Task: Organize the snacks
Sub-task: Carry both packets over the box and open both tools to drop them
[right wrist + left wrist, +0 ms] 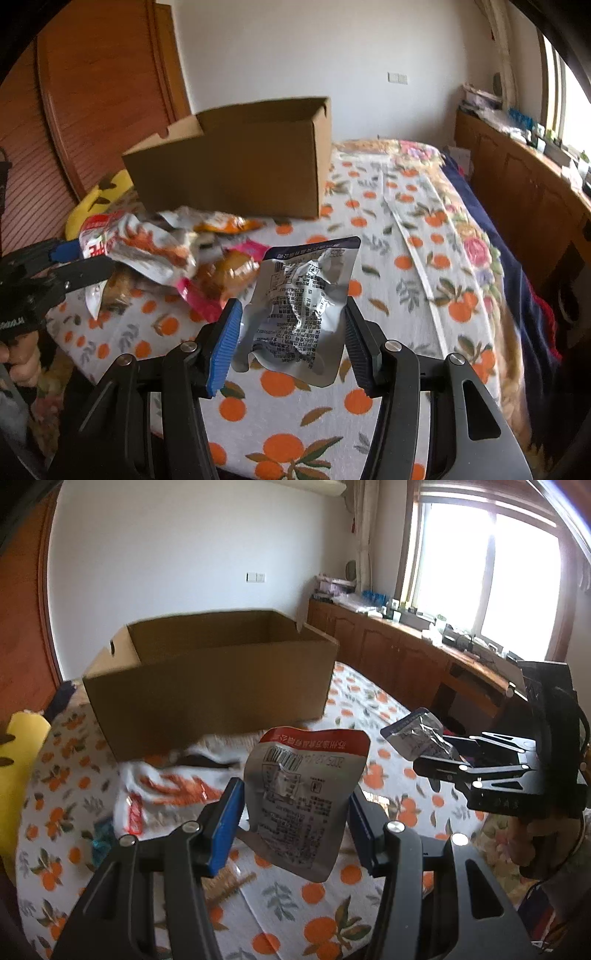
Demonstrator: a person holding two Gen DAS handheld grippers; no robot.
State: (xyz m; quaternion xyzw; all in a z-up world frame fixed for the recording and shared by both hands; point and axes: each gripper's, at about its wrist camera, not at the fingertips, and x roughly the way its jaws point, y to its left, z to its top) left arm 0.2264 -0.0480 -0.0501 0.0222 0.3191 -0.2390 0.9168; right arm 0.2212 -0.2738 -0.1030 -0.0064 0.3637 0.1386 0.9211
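Snack packets, two in hand: the red-topped silver pouch [303, 805] sits low centre in the left wrist view, upright, clamped at its sides between the blue pads of the left gripper [295, 823], jaws partly closed on it. Same view, left to right: yellow cushion [20, 775] at the left edge; loose packets [162, 794] lying blurred on the orange-print bedspread [280, 897] at lower left; open cardboard box [207, 679] upper centre, standing on the bed beyond the pouch, nothing between them but bare cover; wooden cabinet run [399, 653] under the window at upper right. At right centre the right gripper [439, 753] reaches in from the right edge with a crumpled foil packet at its tip. Right wrist view, left to right: the left gripper [74, 258] enters at the left edge carrying the red-and-white face of its pouch [122, 240]; beside it a heap of snack packets [218, 269], orange and pink among them, lies in front of the box [240, 162], which stands upper centre. Low centre, the blue-topped silver packet [306, 310], creased, is pinched between the pads of the right gripper [291, 339], jaws partly closed on it. Right of frame: bedspread, a dark blue blanket edge [524, 280], the cabinet [535, 192].
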